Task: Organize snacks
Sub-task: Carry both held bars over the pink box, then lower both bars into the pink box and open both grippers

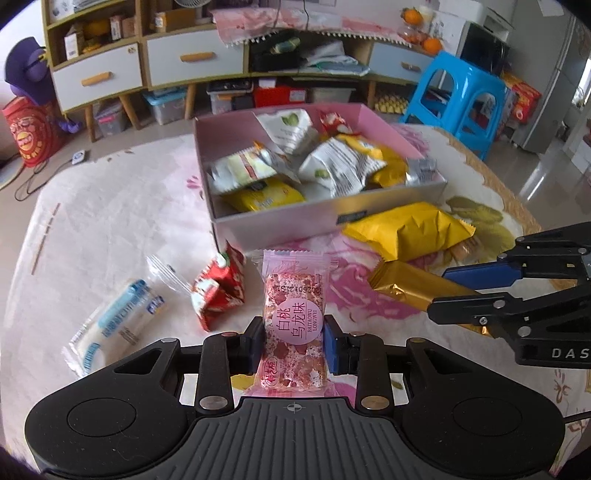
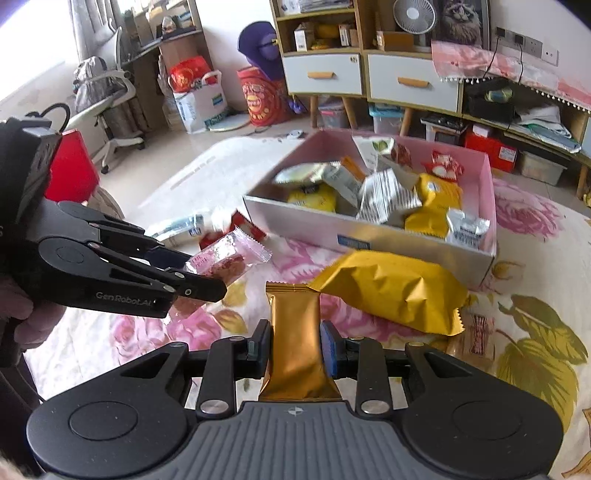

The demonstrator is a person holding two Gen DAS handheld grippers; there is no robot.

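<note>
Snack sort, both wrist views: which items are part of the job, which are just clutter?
Job:
- pink snack packet in left gripper
- gold snack bar in right gripper
- pink box, part-filled
- large yellow packet, red packet, blue-and-white packet on the cloth

Clutter:
- blue stool
- cabinet
- fan
- office chair

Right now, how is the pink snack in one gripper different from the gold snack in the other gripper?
The pink snack, in the left gripper, has a see-through wrapper with a round label and writing; the gold snack, in the right gripper, is plain, shiny foil. The pink snack looks wider and blockier; the gold snack is a slimmer bar. Both are sealed and pinched at the sides.
</note>
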